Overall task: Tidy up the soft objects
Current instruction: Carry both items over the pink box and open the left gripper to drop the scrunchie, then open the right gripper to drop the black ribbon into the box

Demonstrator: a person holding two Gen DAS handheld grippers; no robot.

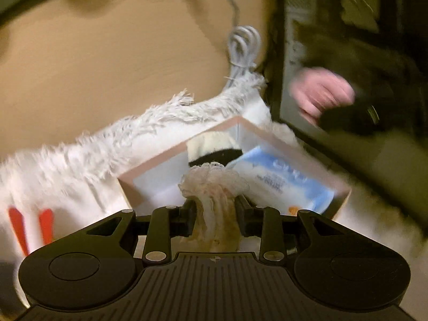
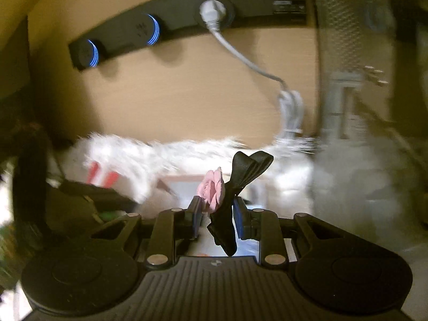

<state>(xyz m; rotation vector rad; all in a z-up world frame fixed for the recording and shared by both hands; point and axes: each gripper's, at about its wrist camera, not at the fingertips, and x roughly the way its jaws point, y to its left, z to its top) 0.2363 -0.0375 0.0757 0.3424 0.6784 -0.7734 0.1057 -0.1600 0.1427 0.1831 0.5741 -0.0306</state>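
Note:
My left gripper (image 1: 214,208) is shut on a white lace scrunchie (image 1: 214,184) and holds it over a pink-rimmed open box (image 1: 160,160). The box holds a blue-and-white tissue pack (image 1: 283,179) and a cream-and-black soft item (image 1: 211,147). My right gripper (image 2: 217,212) is shut on a black ribbon bow (image 2: 248,171) with a pink fabric rose (image 2: 212,190). It hangs above the same box (image 2: 184,178), which is blurred in the right wrist view. The person's right hand (image 1: 321,93) shows at the right of the left wrist view.
The box sits on a white fringed cloth (image 1: 93,155) with red marks (image 1: 29,227) on a tan desk (image 1: 107,61). A coiled white cable (image 1: 243,45) runs to a black power strip (image 2: 165,32). A dark mesh computer case (image 2: 345,53) stands at the right.

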